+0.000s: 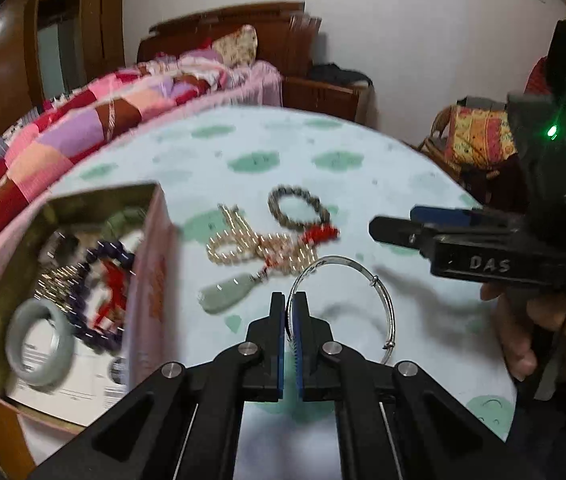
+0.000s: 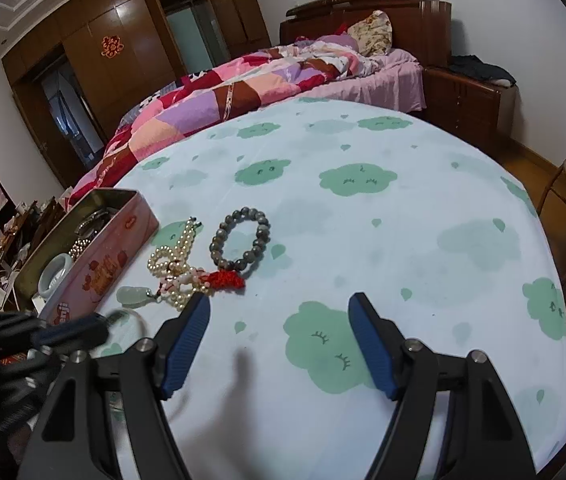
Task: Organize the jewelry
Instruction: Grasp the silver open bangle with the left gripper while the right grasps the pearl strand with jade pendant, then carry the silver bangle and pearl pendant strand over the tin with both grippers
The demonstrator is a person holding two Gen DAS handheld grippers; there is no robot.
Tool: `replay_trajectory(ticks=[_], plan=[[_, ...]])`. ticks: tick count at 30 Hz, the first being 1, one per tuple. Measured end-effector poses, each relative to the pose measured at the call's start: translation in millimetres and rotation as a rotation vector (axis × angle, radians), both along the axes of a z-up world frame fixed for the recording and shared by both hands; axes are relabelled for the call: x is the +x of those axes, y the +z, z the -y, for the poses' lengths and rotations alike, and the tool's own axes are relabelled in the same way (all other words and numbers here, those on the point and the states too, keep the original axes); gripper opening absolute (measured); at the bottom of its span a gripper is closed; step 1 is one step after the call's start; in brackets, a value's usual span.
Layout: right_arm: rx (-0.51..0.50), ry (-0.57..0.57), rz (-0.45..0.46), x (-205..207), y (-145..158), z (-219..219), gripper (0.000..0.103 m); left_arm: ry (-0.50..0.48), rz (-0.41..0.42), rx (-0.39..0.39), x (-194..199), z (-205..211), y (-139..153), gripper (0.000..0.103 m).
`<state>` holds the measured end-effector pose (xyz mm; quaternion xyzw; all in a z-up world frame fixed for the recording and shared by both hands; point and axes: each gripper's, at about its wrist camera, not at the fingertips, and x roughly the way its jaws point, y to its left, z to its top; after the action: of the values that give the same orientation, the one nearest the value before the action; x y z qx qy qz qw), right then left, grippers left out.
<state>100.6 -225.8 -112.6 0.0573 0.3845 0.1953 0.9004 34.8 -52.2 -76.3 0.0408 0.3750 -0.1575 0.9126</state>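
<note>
Beside the tin (image 1: 151,264), silver bangle (image 1: 383,304) in left gripper (image 1: 290,300) jaws.

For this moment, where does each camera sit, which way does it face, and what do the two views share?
Left wrist: on the left gripper, angled down at the table; jaws shut on the thin silver bangle. The right gripper and the hand holding it show on the right.
Right wrist: on the right gripper, angled down over the cloud-print tablecloth, jaws open and empty; the left gripper shows blurred at lower left.
Shared: pink tin box, grey bead bracelet, pearl strand.
</note>
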Motion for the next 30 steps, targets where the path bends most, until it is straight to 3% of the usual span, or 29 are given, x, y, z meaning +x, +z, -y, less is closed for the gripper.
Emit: replay_trajectory(ticks=[2, 7, 16, 23, 24, 25, 27, 30], plan=[[-0.023, -0.021, 0.008, -0.6, 1.9, -1.4, 0.073, 0.017, 0.024, 0.014, -2.8, -5.0, 5.5, 0.002], [-0.090, 0.074, 0.008, 3.0, 5.1, -25.3, 0.046, 0.071, 0.054, 0.013, -5.7, -22.8, 14.9, 0.002], [-0.164, 0.253, 0.016, 15.7, 7.1, -82.1, 0.046, 0.127, 0.079, -0.023, -4.2, -47.2, 25.9, 0.002], [-0.204, 0.301, -0.030, 23.3, -7.3, -101.3, 0.046, 0.174, 0.086, -0.042, -0.8, -67.5, 30.2, 0.002], [-0.218, 0.304, -0.025, 22.5, -7.5, -102.3, 0.043, 0.178, 0.086, -0.044, -0.7, -69.5, 30.3, 0.002], [-0.235, 0.300, -0.021, 22.0, -7.7, -103.0, 0.029, 0.180, 0.087, -0.045, -0.8, -70.5, 30.6, 0.002], [-0.228, 0.293, -0.020, 21.0, -5.4, -98.9, 0.013, 0.186, 0.088, -0.048, -1.3, -73.4, 31.1, 0.002], [-0.183, 0.280, -0.016, 16.6, -0.3, -89.2, 0.010, 0.189, 0.090, -0.051, -1.3, -75.5, 32.3, 0.002]])
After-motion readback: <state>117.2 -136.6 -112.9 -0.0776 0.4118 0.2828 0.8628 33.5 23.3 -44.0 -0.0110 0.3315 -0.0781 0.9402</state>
